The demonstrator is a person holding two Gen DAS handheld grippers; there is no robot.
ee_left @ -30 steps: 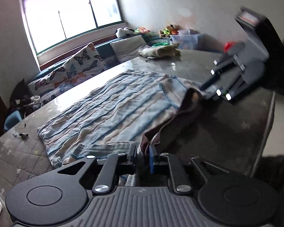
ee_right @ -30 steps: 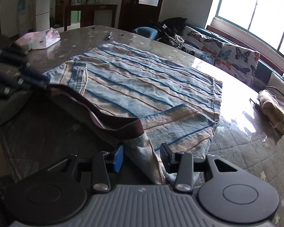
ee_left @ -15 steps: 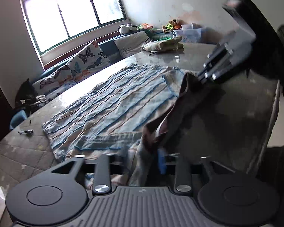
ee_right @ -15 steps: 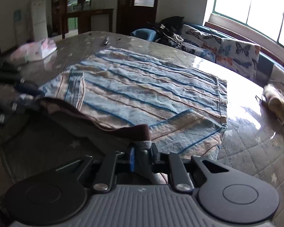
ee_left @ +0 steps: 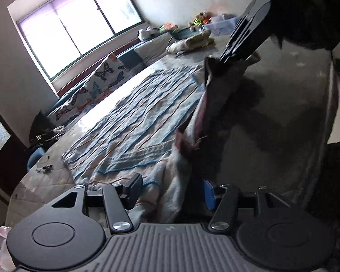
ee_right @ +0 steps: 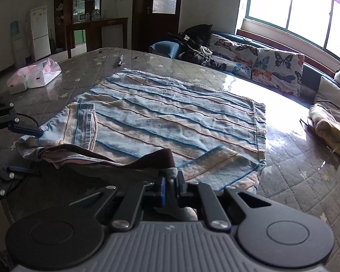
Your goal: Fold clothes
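A blue and tan striped garment (ee_right: pixel 170 117) with a dark maroon collar band (ee_right: pixel 129 158) lies spread on the quilted grey table (ee_right: pixel 306 181). In the left wrist view the garment (ee_left: pixel 142 117) stretches away toward the window. My right gripper (ee_right: pixel 170 187) is shut on the garment's near edge by the maroon band and holds it raised. My left gripper (ee_left: pixel 172 188) has its jaws wide apart, with a bunched corner of the garment lying between them. The right gripper (ee_left: pixel 235 54) shows in the left wrist view, pinching the lifted cloth.
A pink and white plastic bag (ee_right: pixel 34 74) lies at the table's far left. A folded yellowish cloth (ee_right: pixel 328 129) lies at the right edge. A pen (ee_right: pixel 120 60) lies on the far side. A butterfly-print sofa (ee_right: pixel 260 61) runs under the window.
My right gripper closed on the garment's edge and lifted it. My left gripper, shut a second ago, has opened wide. The cloth's near edge has risen off the table.
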